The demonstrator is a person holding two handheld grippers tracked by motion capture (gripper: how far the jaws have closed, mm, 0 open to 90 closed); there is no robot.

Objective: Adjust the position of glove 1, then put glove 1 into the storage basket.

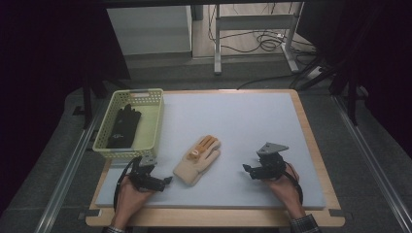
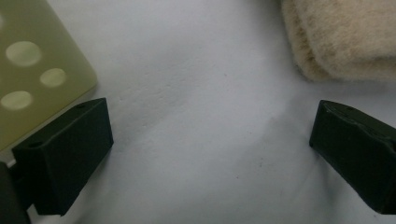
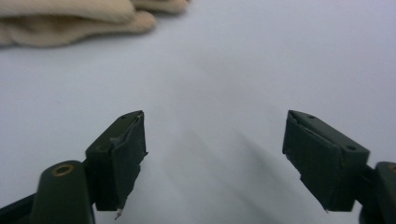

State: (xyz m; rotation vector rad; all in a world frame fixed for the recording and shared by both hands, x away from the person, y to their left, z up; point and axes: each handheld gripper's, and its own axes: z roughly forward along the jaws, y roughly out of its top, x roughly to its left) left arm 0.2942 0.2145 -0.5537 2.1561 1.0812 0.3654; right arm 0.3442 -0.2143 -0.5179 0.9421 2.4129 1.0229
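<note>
- We've got the cream glove (image 1: 197,160) lying flat on the pale grey worktop (image 1: 252,121), roughly in the middle, fingers pointing up and away from us, with an orange patch on them.
- Our left hand-held gripper (image 1: 165,180) sits just left of the glove's cuff, jaws spread wide, nothing between them but bare mat. In the left gripper view the cuff (image 2: 343,37) is up at the top right, clear of the jaws.
- Our right hand-held gripper (image 1: 247,170) is off to the glove's right, a fair gap away, jaws wide apart and holding nothing.
- The yellow basket (image 1: 150,127) at the left edge has a black glove (image 1: 124,127) in it.
</note>
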